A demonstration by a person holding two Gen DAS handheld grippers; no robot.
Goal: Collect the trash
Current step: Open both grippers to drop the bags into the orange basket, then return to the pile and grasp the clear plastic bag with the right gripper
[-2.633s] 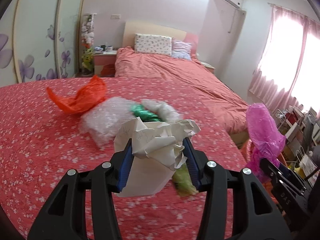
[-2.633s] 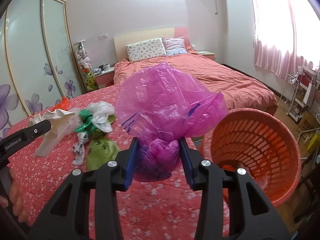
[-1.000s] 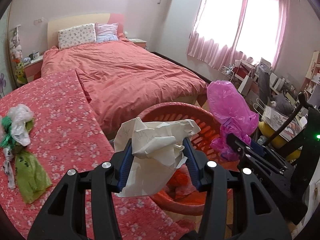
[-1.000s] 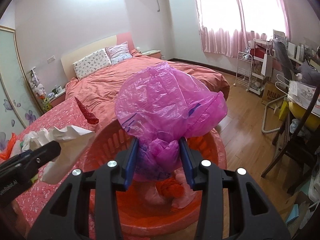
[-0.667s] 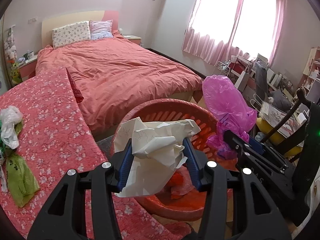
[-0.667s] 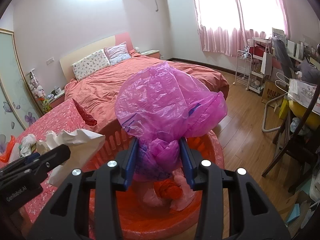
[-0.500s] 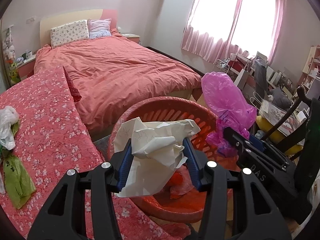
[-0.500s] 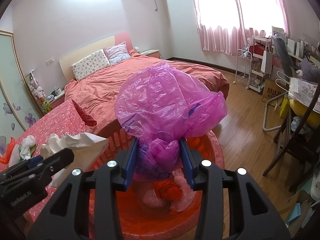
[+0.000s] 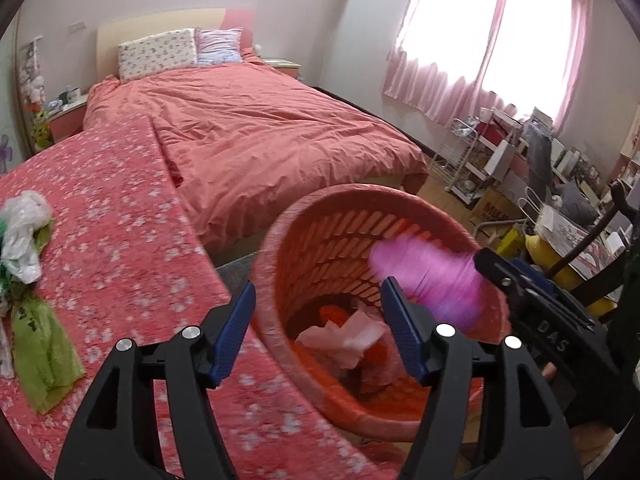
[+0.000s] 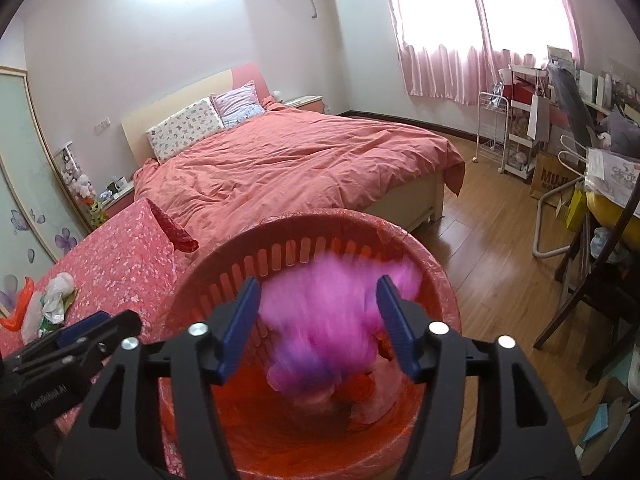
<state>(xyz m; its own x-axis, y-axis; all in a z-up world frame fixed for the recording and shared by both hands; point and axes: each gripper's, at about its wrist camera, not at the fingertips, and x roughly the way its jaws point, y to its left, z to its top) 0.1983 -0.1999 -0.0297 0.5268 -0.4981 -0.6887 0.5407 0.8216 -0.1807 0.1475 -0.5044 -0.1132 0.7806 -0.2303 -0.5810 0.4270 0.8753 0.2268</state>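
Left gripper (image 9: 318,328): spread wide with nothing between its blue pads, held above the near rim of the basket.
Right gripper (image 10: 316,322): likewise spread wide and empty, poised over the basket mouth; in the left wrist view it (image 9: 516,280) showed at the basket's right rim.
Basket (image 10: 224,264): an orange-red slatted plastic tub, standing beside the bench edge, with the bed beyond it.
Pink bag (image 10: 328,320): a magenta plastic bag, motion-blurred, inside the basket mouth between the right gripper's fingers but touching neither; in the left wrist view it (image 9: 432,276) was against the basket's right inner wall.
Basket contents (image 9: 344,336): pale pink and orange crumpled scraps lay at the bottom; whether white paper was among them could not be told.
Bench (image 9: 120,240): covered in red cloth with small white flowers.
Remaining trash: a green bag (image 9: 40,352) lay flat near the bench's left edge, with a white bag (image 9: 22,236) just behind it, both well apart from the basket.
Orange bag (image 10: 18,308): lay at the far left of the bench in the right wrist view.
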